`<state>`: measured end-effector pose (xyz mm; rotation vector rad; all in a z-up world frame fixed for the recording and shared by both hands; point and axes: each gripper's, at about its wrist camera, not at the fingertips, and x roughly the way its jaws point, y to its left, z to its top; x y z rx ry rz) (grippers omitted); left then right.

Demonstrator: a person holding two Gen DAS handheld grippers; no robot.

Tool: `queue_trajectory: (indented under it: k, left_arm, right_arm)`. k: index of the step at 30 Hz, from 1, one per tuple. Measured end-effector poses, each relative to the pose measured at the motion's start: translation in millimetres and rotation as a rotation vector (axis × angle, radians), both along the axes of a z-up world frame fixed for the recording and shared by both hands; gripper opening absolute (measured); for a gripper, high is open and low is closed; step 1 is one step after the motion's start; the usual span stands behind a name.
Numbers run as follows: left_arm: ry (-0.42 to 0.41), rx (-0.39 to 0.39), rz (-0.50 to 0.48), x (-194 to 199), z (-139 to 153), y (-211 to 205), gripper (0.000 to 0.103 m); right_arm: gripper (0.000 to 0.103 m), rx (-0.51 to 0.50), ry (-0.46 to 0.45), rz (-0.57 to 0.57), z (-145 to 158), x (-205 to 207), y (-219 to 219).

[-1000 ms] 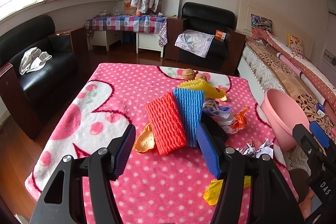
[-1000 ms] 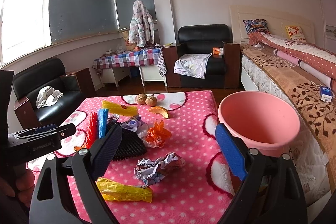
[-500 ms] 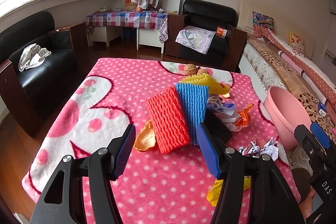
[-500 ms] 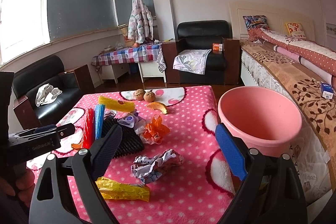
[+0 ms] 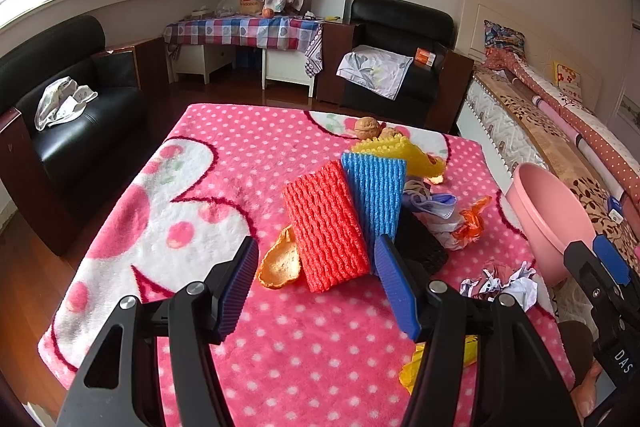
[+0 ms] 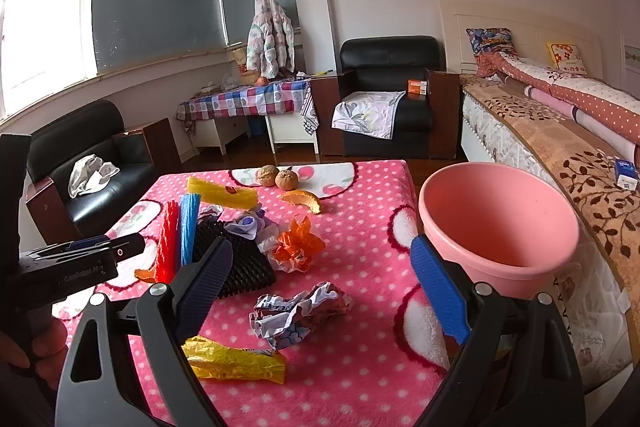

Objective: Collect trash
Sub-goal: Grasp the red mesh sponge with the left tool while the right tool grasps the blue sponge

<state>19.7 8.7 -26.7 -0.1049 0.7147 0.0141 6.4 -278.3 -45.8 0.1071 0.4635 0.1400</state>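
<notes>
left gripper (image 5: 316,285): fingers wide apart, nothing between the pads. Hangs tilted down over the near part of the table, lined up w/ the red foam net; looks like a pre-grasp pose, no contact yet.
right gripper (image 6: 320,291): fingers spread too, empty. Held lower & flatter near the table's near-right corner, framing the crumpled paper; prob. waiting its turn.
table (image 5: 192,187): pink dotted blanket over it; soft pile, so thin scraps may sink in & call for a low scoop.
red foam net (image 5: 324,223): mid-table, lying flat, touching the blue foam net (image 5: 376,195) along one side. Light, squashy, easy pinch.
orange peel (image 5: 278,263): tucked against the red net's near-left corner, partly under it.
yellow foam net (image 5: 404,155): behind the blue one, toward the far edge, by two walnuts (image 6: 276,177).
black mesh (image 6: 236,259): right of the blue net, half hidden by the left gripper's finger in the left view.
orange wrapper (image 6: 298,247) + pale plastic wad (image 6: 248,225): mid-table, bunched together.
crumpled paper (image 6: 298,311): near edge, right side.
yellow wrapper (image 6: 236,361): closest to the near edge.
pink basin (image 6: 500,227): at the table's right edge, mouth up, empty inside as far as seen; the likely bin, within reach of both hands.
progress: judged at the start, all trash on the table.
</notes>
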Motion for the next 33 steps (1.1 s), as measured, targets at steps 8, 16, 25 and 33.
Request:
queue_trajectory:
  k: [8, 16, 25, 33]
  left_arm:
    - [-0.027, -0.051, -0.012, -1, 0, 14, 0.060]
    - [-0.007, -0.162, -0.011, -1, -7, 43, 0.060]
    - [0.044, -0.194, -0.087, 24, -21, 20, 0.046]
    - [0.094, -0.197, -0.106, 45, -39, 13, 0.036]
  right_arm:
    - [0.091, -0.002, 0.039, -0.007, -6, 5, -3]
    - [0.087, -0.007, 0.047, 0.033, -12, 4, -5]
    - [0.077, 0.022, 0.065, 0.091, -16, 5, -5]
    - [0.073, 0.059, 0.069, 0.153, -11, 11, -2]
